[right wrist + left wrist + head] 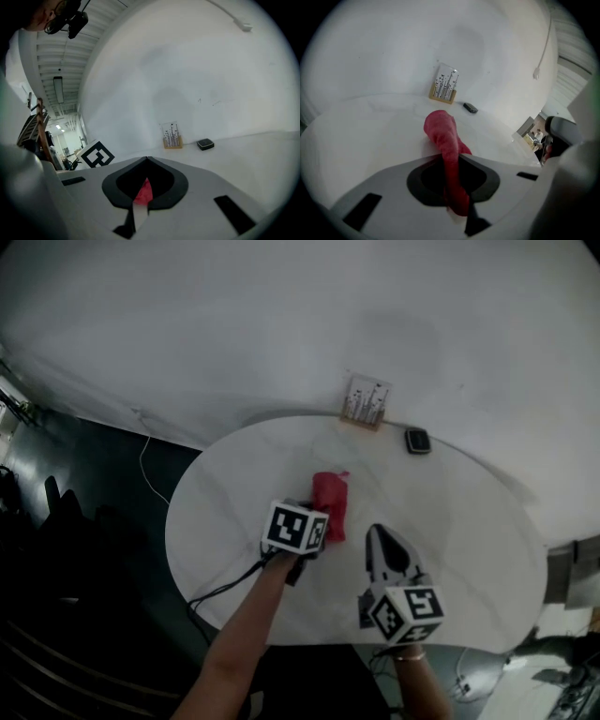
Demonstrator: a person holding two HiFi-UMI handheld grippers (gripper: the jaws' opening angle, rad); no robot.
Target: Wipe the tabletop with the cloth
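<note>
Table (469,549), one: round, white, set against a white wall.
Cloth (330,502), one: red, bunched into a crumpled roll near the table's middle, its near end pinched in the left claw (450,157).
Right claw (382,538), one: jaws closed together on nothing, just right of the cloth.
Card stand (366,401), one: wooden base, black plant-silhouette print, at the table's far edge.
Small black device (417,440), one: near the stand.

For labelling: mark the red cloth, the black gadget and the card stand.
red cloth (330,495), head view, middle of the fabric
black gadget (417,440), head view, its top face
card stand (366,399), head view, the printed card
</note>
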